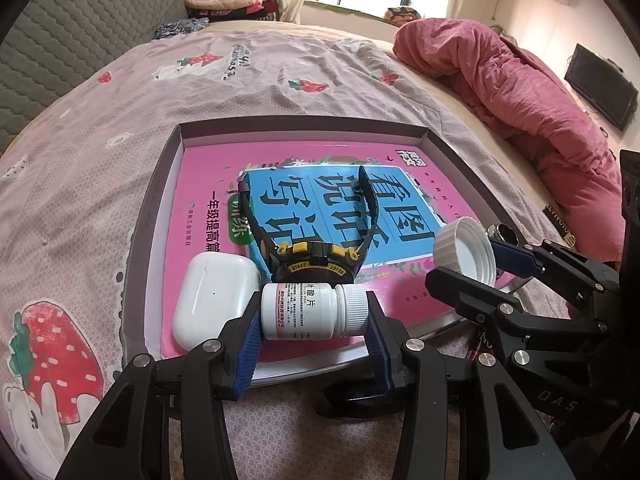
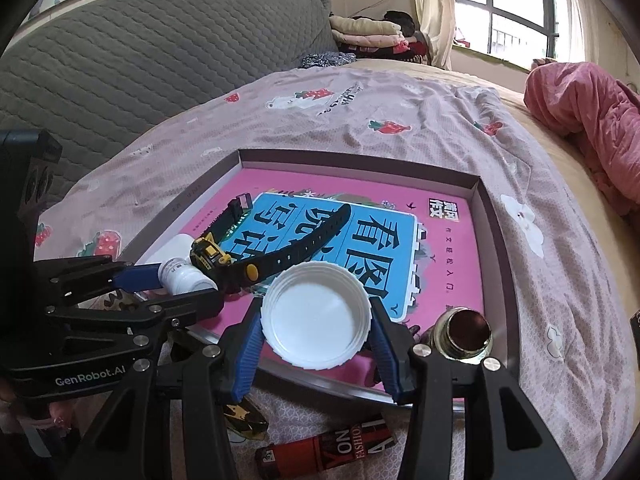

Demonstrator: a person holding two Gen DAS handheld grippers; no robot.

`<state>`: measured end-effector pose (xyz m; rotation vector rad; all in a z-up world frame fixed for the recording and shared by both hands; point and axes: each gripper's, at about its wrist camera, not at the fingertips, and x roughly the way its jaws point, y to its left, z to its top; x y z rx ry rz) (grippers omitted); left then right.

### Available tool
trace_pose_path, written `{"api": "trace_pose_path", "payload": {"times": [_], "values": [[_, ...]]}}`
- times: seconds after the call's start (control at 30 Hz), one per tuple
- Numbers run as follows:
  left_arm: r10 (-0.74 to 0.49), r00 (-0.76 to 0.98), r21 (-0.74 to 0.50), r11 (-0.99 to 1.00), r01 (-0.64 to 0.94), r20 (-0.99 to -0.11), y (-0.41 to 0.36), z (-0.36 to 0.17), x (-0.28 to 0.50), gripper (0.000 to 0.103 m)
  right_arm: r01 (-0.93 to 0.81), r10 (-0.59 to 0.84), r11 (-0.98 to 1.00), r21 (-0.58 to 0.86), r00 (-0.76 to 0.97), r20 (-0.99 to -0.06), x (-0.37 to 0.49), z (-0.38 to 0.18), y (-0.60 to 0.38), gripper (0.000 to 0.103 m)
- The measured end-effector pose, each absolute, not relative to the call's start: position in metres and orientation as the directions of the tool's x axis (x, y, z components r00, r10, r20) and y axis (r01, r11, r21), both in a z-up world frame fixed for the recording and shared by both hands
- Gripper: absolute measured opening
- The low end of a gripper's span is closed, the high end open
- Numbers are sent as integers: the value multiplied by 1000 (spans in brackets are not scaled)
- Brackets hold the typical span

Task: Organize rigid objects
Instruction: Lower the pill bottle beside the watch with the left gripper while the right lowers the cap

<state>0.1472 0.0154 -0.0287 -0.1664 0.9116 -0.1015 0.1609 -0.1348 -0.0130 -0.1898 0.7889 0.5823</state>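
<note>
both wrists overlook tray (image 1: 160, 184) closely

Left gripper (image 1: 314, 330): matte black linkage arms joined by round silver pivot screws; two fingers faced with ribbed blue pads (image 1: 247, 350). White lettering "GenRobot.AI" on its side body, legible in the right wrist view.

Right gripper (image 2: 316, 330): same black frame, silver screws, ribbed blue pads (image 2: 249, 354). Pale embossed letters on one arm, seen in the left wrist view.
</note>
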Motion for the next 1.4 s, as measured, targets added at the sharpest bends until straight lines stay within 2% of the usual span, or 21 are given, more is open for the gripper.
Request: {"api": "trace_pose_path", "payload": {"times": [0.33,0.53,1.0,1.23,1.4], "values": [[-158,609,-186,982,17,-777,15,-29,147,48,-563,386,826,25,534,-752,167,-12,-131,50],[-155,607,-184,983,15,-780,16,-30,147,48,-548,371,835,55,487,-791,174,-15,-134,50],[-147,603,-178,984,9,-784,15,-30,148,48,-503,351,861,73,486,-800,177,-13,-147,50],[-147,603,-178,984,9,-784,15,-30,148,48,-474,245,879,-48,537,-807,176,-15,-149,50],[-147,603,-177,984,9,-784,15,-30,148,48,-459,274,889,8,517,-811,180,-16,-158,50]]}}
